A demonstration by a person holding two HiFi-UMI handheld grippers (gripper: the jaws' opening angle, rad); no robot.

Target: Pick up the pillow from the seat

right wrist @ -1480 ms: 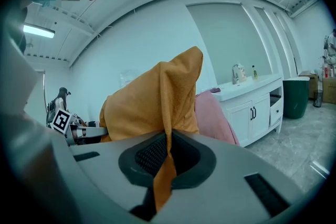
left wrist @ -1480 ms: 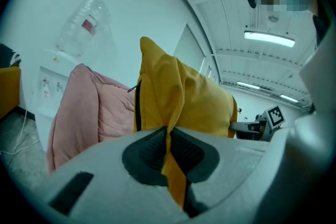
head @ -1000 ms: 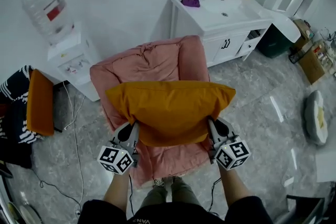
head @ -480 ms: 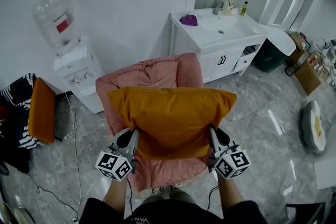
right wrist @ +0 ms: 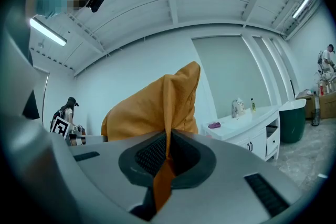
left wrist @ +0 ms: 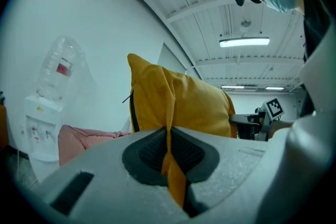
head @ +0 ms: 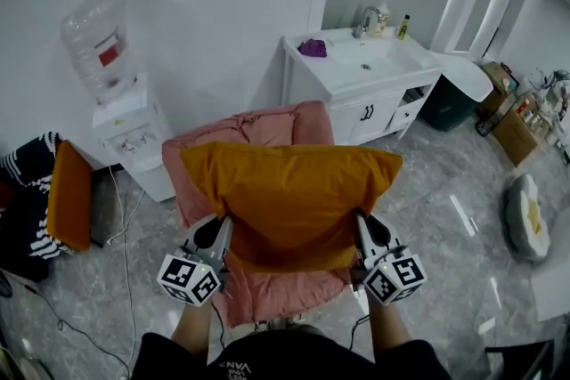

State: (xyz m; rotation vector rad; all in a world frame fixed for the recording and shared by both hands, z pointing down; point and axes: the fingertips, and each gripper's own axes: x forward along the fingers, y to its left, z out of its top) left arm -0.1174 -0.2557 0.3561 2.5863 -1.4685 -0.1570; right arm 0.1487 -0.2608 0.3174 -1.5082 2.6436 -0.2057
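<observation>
The orange pillow (head: 289, 200) hangs in the air above the pink armchair (head: 254, 131), held flat between both grippers. My left gripper (head: 220, 225) is shut on the pillow's near left edge, and my right gripper (head: 360, 225) is shut on its near right edge. In the left gripper view a fold of the orange pillow (left wrist: 173, 113) is pinched between the dark pads (left wrist: 147, 150). The right gripper view shows the same: the pillow (right wrist: 157, 107) rises from the closed pads (right wrist: 149, 155). The pillow hides most of the chair's seat.
A water dispenser (head: 125, 125) with a big bottle stands left of the armchair. A white sink cabinet (head: 365, 84) is behind at right. Another orange cushion (head: 71, 196) leans at far left. Cables (head: 125, 218) run over the grey floor; boxes (head: 512, 125) and a bin sit at right.
The head view has shifted a little, so the chair and cabinet sit slightly farther away in frame. The pillow stays gripped by both grippers, in much the same pose.
</observation>
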